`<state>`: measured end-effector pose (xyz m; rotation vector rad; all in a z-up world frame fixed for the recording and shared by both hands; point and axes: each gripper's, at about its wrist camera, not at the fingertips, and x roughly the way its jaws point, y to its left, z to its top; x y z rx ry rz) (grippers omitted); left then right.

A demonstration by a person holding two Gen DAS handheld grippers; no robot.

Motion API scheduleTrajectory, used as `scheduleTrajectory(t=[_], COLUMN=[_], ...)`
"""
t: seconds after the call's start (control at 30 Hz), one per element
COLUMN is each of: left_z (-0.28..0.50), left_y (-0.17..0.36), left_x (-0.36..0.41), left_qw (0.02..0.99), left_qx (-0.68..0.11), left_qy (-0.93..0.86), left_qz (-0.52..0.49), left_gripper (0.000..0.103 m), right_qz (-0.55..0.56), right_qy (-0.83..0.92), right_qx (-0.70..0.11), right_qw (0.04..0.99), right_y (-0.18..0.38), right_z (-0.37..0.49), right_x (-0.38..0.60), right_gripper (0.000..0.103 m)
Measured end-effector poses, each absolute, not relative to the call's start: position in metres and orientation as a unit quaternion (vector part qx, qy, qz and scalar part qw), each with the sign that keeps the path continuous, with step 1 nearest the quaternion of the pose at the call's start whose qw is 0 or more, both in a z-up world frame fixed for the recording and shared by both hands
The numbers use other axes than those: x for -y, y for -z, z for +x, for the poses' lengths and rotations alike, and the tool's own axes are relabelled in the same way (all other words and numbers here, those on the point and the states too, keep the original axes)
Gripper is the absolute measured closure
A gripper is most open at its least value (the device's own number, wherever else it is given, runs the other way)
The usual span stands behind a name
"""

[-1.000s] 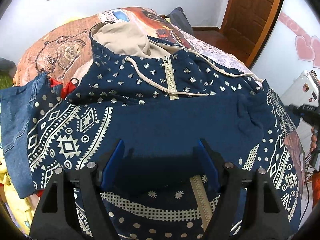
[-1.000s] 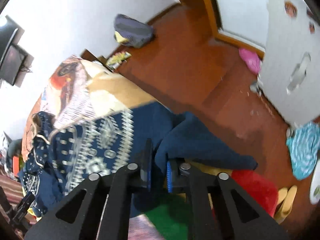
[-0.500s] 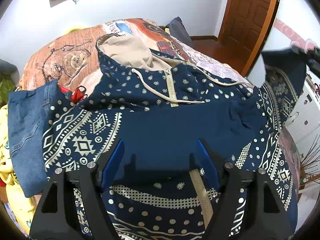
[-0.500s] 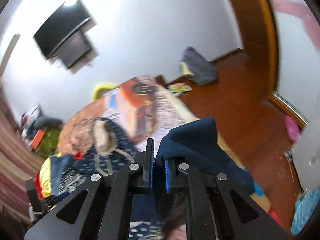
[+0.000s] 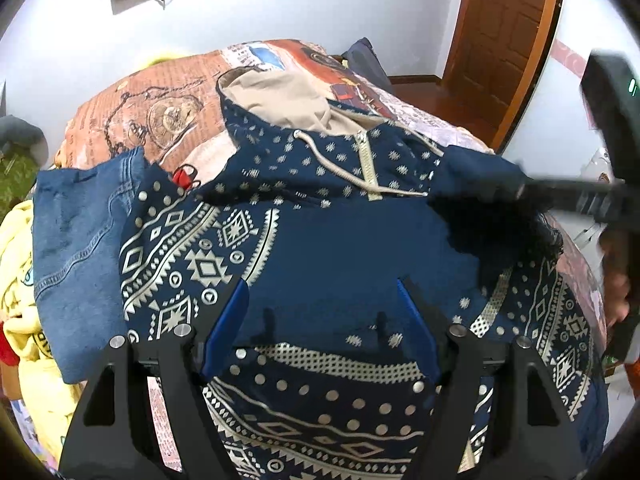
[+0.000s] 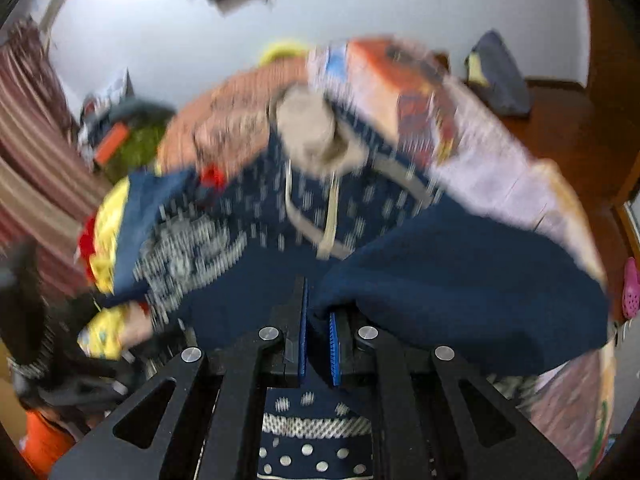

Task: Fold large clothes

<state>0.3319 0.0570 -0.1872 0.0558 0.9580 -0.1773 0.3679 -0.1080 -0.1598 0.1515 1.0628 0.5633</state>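
A navy hoodie [image 5: 340,248] with cream patterns, a beige hood and a zip lies face up on the bed. My left gripper [image 5: 324,304] is open and empty, hovering over the hoodie's lower front. My right gripper [image 6: 318,312] is shut on the hoodie's right sleeve [image 6: 460,280] and holds it over the body of the hoodie. In the left wrist view the right gripper [image 5: 516,190] comes in from the right with the sleeve [image 5: 480,176] draped from it, near the chest. The right wrist view is motion-blurred.
The bed has an orange and white printed cover [image 5: 160,100]. Blue jeans [image 5: 76,248] and a yellow garment [image 5: 16,264] lie to the left of the hoodie. A wooden door [image 5: 500,32] and wood floor are behind on the right.
My right gripper has carried the right sleeve up from the bed's side and inward over the hoodie's chest. My left gripper stays open, roughly where it was.
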Motion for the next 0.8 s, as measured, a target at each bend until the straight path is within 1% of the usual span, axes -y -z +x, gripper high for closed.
scheduleTrajectory(t=[0.1,0.17,0.27,0.3,0.37,0.4,0.43,0.47,0.6,0.8], left_z=[0.33,0.329,0.328,0.328,0.328,0.329,0.329,0.33,0.331,0.341], left_y=[0.192,0.194,0.196,0.196,0.195,0.194,0.193,0.191,0.18,0.16], left_x=[-0.059,-0.059,-0.055,-0.054,-0.049,-0.046,-0.043,-0.039,-0.021,0.022], left_qw=[0.881,0.879,0.877,0.877,0.876,0.876,0.876,0.876,0.879,0.882], left_qx=[-0.466,-0.469,-0.471,-0.471,-0.472,-0.471,-0.471,-0.469,-0.46,-0.44], left_qy=[0.084,0.085,0.087,0.088,0.091,0.094,0.096,0.1,0.114,0.146], left_qz=[0.026,0.026,0.031,0.032,0.035,0.037,0.038,0.04,0.053,0.086], left_gripper=[0.03,0.03,0.03,0.03,0.03,0.03,0.03,0.03,0.03,0.03], right_qz=[0.048,0.041,0.041,0.04,0.046,0.051,0.055,0.054,0.037,0.053], right_qy=[-0.26,-0.259,-0.26,-0.259,-0.269,-0.272,-0.273,-0.272,-0.267,-0.213], right_qx=[-0.532,-0.548,-0.571,-0.578,-0.591,-0.594,-0.596,-0.593,-0.568,-0.517], right_qw=[0.805,0.794,0.777,0.773,0.759,0.755,0.753,0.756,0.777,0.827], right_y=[0.186,0.196,0.203,0.205,0.205,0.203,0.201,0.196,0.178,0.147], right_z=[0.361,0.359,0.357,0.356,0.355,0.354,0.353,0.351,0.342,0.335], right_x=[0.098,0.097,0.1,0.102,0.105,0.107,0.108,0.112,0.125,0.18], right_gripper=[0.094,0.091,0.091,0.088,0.074,0.059,0.05,0.048,0.048,0.046])
